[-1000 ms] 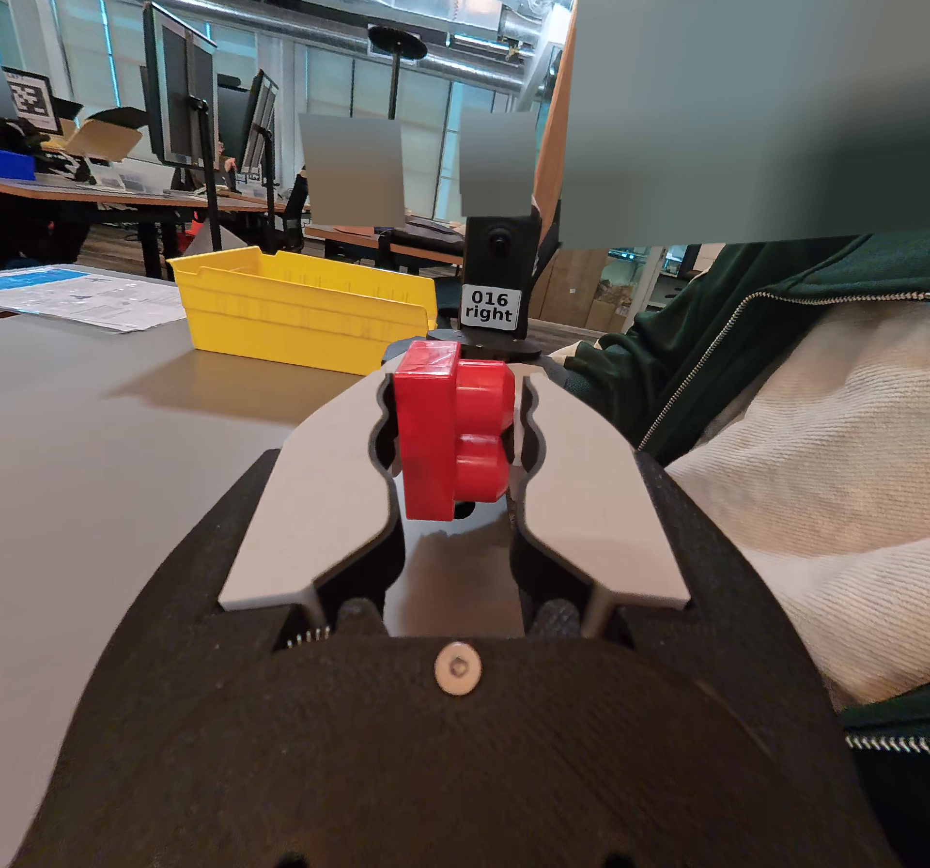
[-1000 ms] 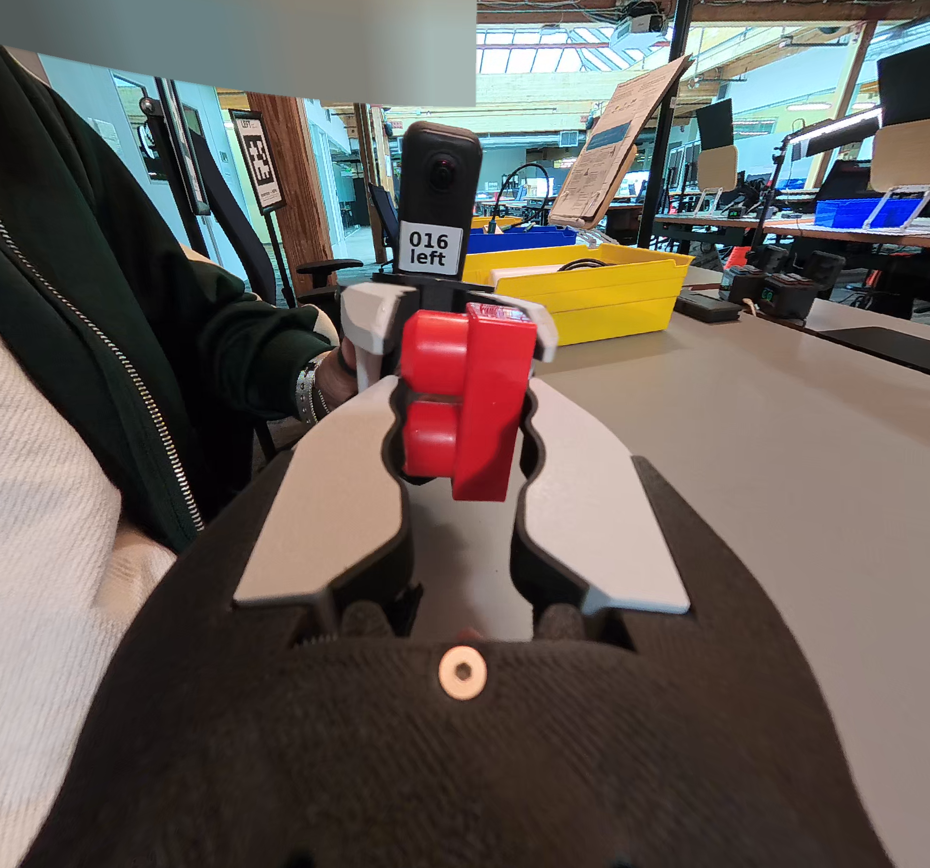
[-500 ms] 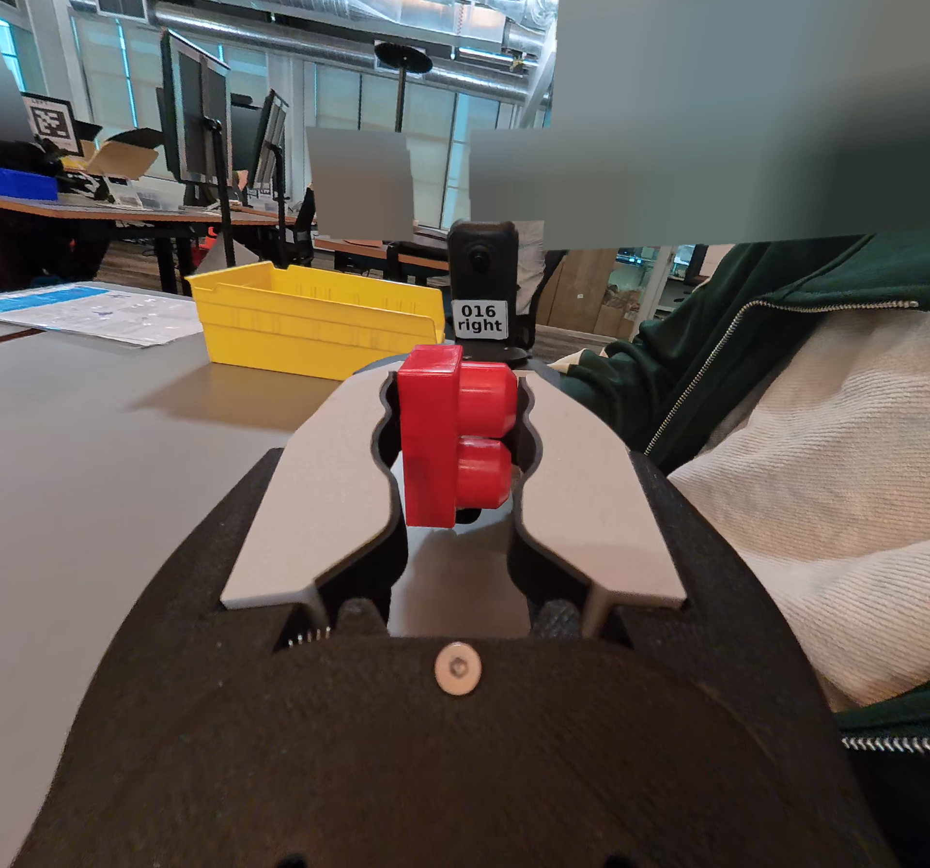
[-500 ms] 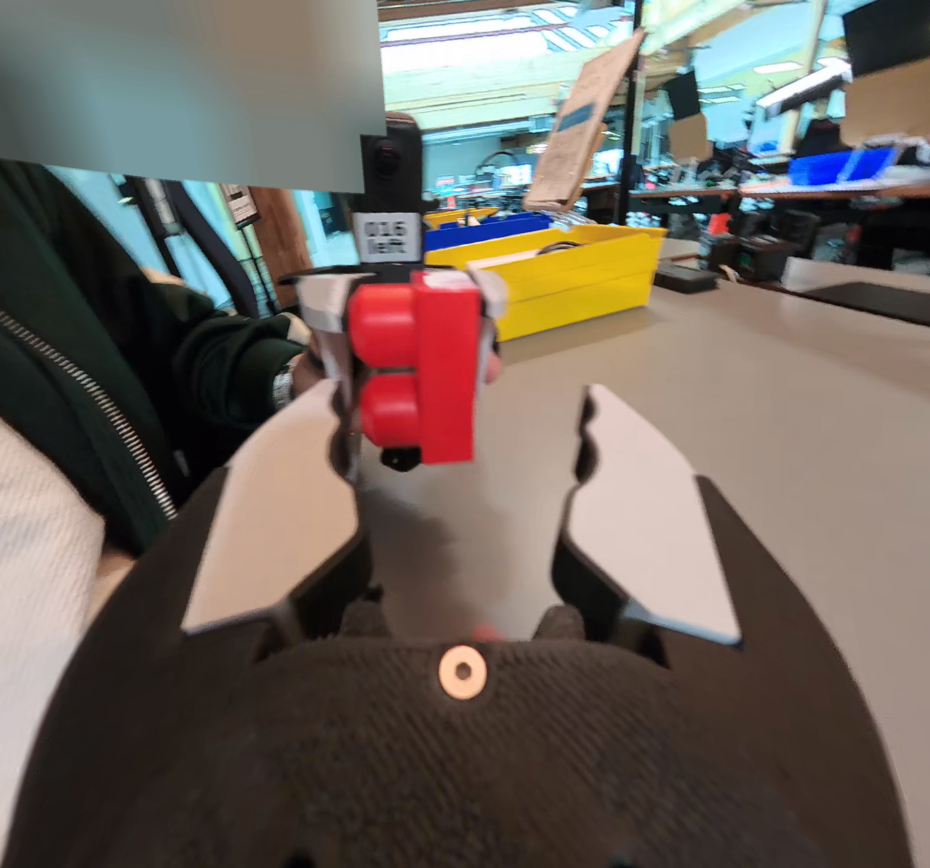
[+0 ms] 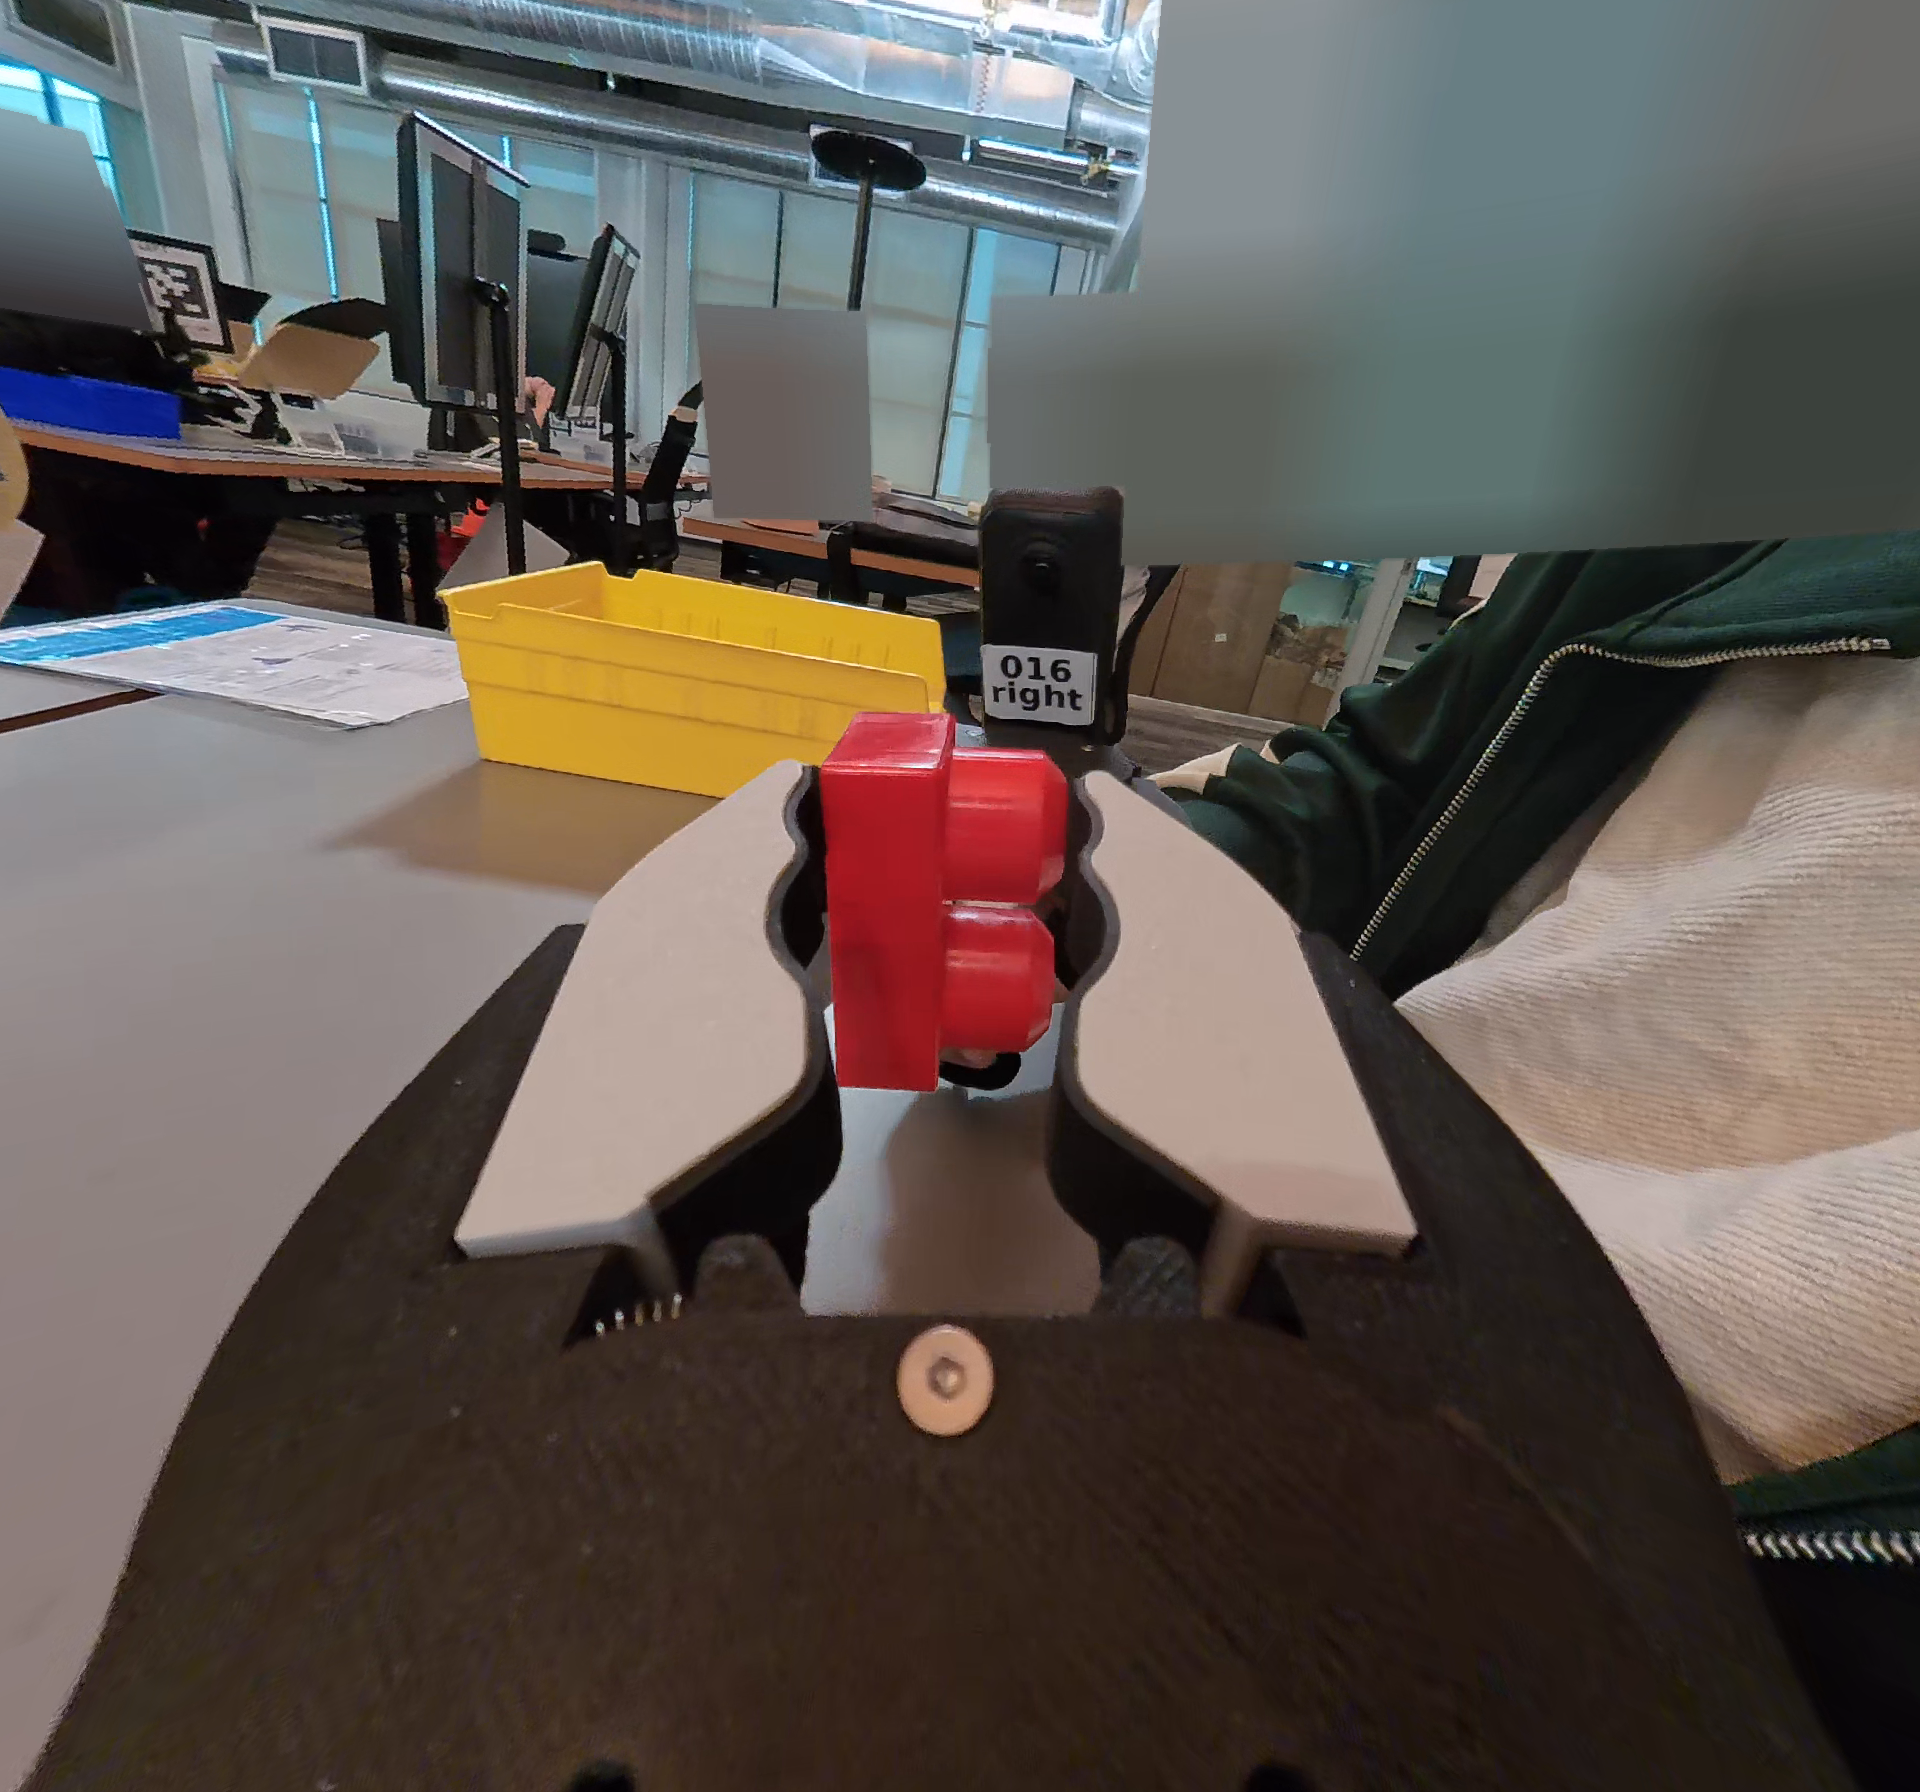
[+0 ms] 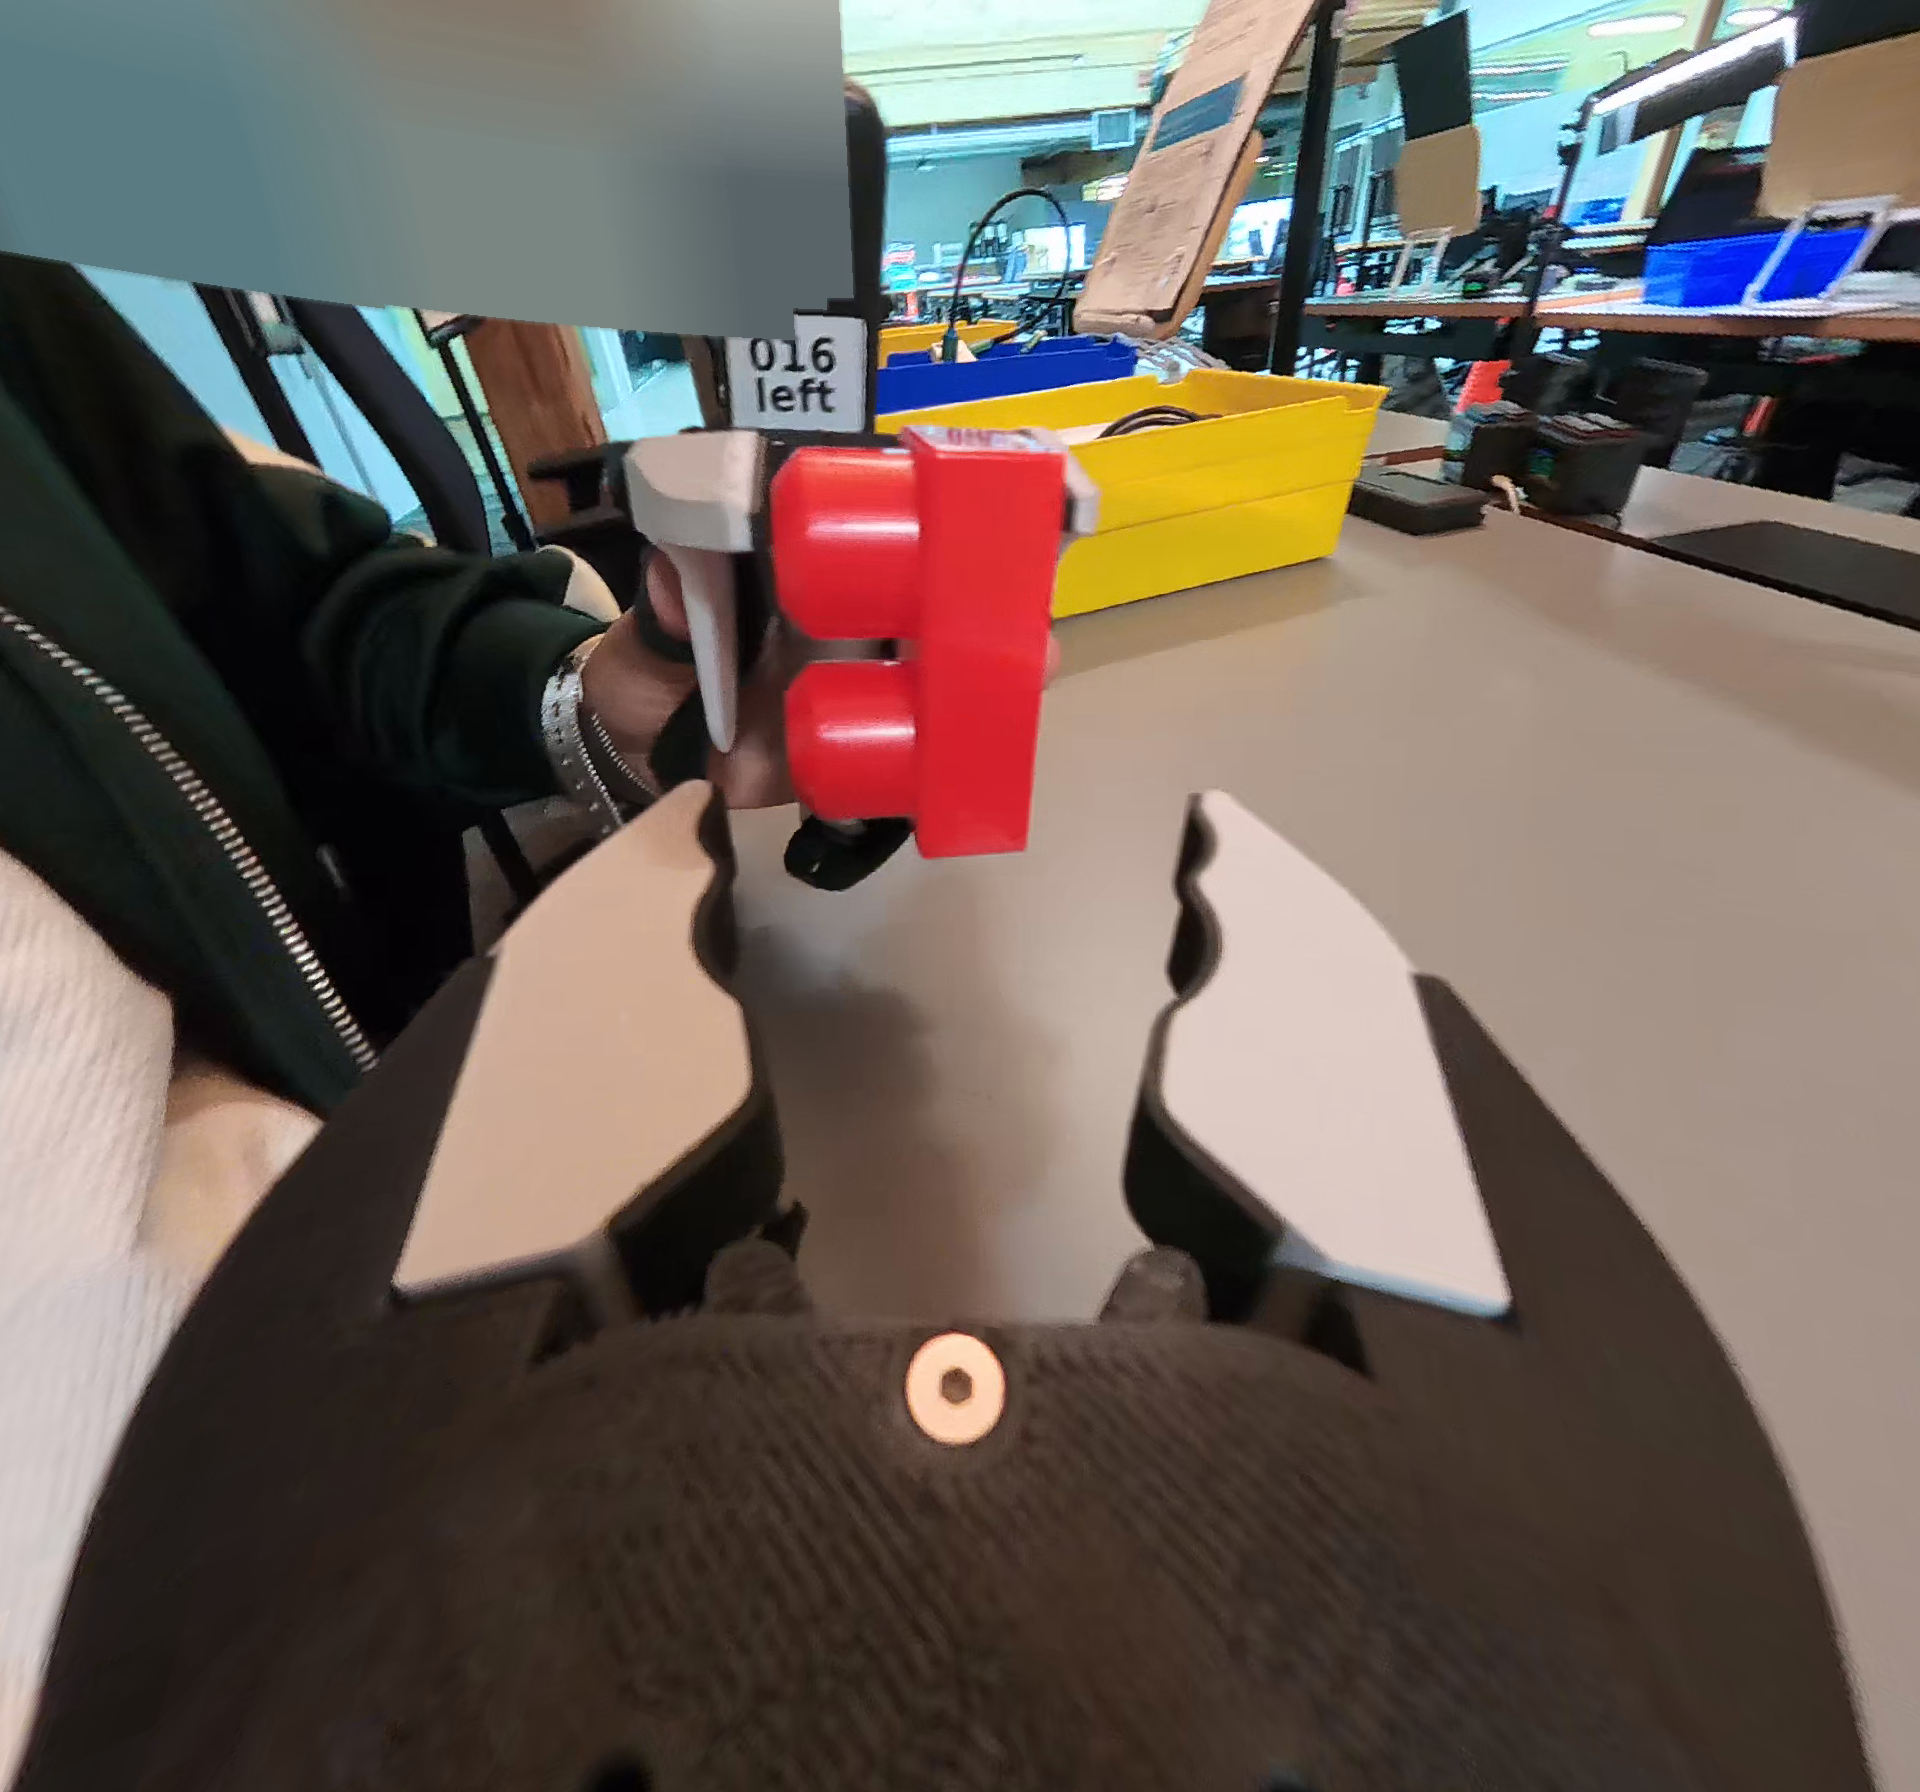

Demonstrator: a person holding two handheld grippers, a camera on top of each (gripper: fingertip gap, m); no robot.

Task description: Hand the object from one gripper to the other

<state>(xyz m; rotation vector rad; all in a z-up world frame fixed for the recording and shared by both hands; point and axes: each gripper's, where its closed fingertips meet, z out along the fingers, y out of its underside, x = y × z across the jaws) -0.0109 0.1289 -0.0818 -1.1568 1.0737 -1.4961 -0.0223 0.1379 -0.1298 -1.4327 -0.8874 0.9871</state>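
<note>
A red two-stud toy brick (image 5: 935, 901) is clamped upright between the grey fingers of my left gripper (image 5: 940, 849), above the grey table (image 5: 229, 963). Its studs point right in the left wrist view. In the right wrist view the same brick (image 6: 920, 646) hangs in the left gripper's fingers (image 6: 691, 506) ahead of me. My right gripper (image 6: 951, 833) is open and empty, its fingertips just below and short of the brick, not touching it. The right gripper's camera mount (image 5: 1049, 620) shows behind the brick in the left wrist view.
A yellow bin (image 5: 686, 672) stands on the table beyond the left gripper, papers (image 5: 239, 656) to its left. Another yellow bin (image 6: 1195, 485) and a blue bin (image 6: 1003, 371) stand beyond the brick in the right wrist view. The person's green jacket and white top (image 5: 1610, 963) are close by. My right fingertips sit around 5 cm from my left ones.
My right gripper opened, let go of the brick and drew back and downward from it. The left gripper stayed shut on the brick and holds it alone now.
</note>
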